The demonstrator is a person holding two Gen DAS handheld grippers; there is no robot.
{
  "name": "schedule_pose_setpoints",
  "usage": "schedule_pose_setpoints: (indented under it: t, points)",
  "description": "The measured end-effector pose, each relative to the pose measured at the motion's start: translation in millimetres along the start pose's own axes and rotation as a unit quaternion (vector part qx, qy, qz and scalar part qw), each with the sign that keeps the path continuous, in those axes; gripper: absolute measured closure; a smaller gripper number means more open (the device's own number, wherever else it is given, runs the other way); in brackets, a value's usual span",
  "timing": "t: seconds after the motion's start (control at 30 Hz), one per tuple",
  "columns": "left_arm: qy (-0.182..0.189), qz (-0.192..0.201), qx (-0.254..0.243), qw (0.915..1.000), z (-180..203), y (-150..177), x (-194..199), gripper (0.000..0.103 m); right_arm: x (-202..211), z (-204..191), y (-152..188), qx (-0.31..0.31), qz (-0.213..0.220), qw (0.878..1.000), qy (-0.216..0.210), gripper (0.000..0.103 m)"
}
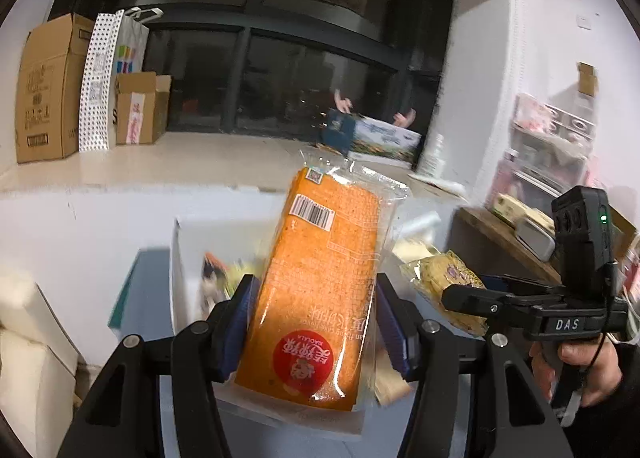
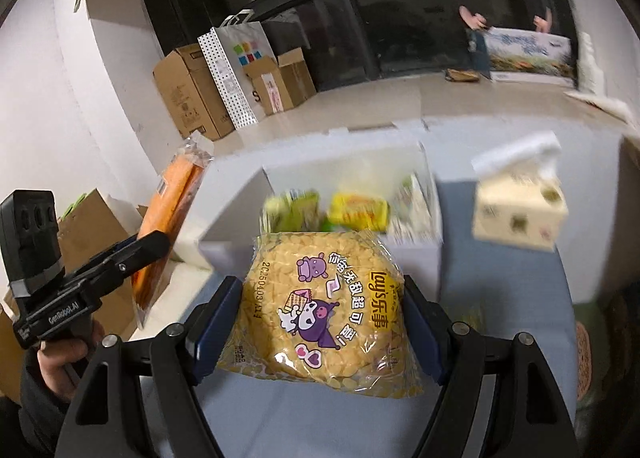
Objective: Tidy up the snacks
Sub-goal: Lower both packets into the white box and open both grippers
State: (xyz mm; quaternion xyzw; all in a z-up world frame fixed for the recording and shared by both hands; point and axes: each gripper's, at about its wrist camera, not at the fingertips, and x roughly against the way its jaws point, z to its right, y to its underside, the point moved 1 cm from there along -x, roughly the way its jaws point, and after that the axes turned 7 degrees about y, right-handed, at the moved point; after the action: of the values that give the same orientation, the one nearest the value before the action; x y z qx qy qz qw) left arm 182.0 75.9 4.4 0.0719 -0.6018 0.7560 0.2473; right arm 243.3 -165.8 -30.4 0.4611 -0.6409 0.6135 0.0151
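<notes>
My left gripper (image 1: 314,322) has its jaws pinching an orange cake packet (image 1: 320,278) by its 2 long sides, held up in the air ahead of me, above the white box (image 1: 180,250) of snacks. My right gripper (image 2: 320,322) has its jaws clamped on a yellow Lay's snack bag (image 2: 324,306), just in front of that same white box (image 2: 416,254). A tissue box (image 2: 520,214) sits ahead to the right on the blue tabletop (image 2: 500,318).

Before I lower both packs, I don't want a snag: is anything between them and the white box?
Nothing visible blocks either. The orange cake pack in the left tool and the Lay's bag in the right tool hang near the open white box, which already holds snacks.
</notes>
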Motion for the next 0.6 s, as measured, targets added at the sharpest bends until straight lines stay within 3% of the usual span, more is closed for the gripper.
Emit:
schedule_pose_setpoints:
  t: [0.13,0.33,0.37,0.4,0.47,0.6]
  points:
    - [-0.017,-0.012,0.009,0.9997,-20.9,-31.8,-41.0,0.041,-38.3,-3.0,-43.7,-0.005,-0.012,1.0,-0.001,0.022]
    - [-0.045,-0.039,0.01,0.9982,-39.8,-48.4,-81.8,0.04,-87.2,3.0,-76.3,-0.014,-0.046,0.999,0.022,0.021]
    - [-0.044,-0.05,0.011,0.9977,-41.6,-46.7,-85.8,0.034,-91.2,4.7,-79.2,-0.018,-0.049,0.998,0.023,0.02]
    - [-0.044,-0.062,0.014,0.997,-45.0,-46.3,-92.8,0.02,-95.9,8.4,-82.5,-0.028,-0.047,0.998,0.029,0.019]
    - [-0.065,-0.068,0.019,0.9954,-52.8,-44.3,-102.3,0.0,-104.4,15.8,-86.0,-0.046,-0.052,0.997,0.034,0.005]
    - [-0.063,-0.06,0.033,0.9957,-62.9,-36.6,-102.9,0.0,-108.9,24.8,-81.2,-0.054,-0.061,0.996,0.041,0.0]
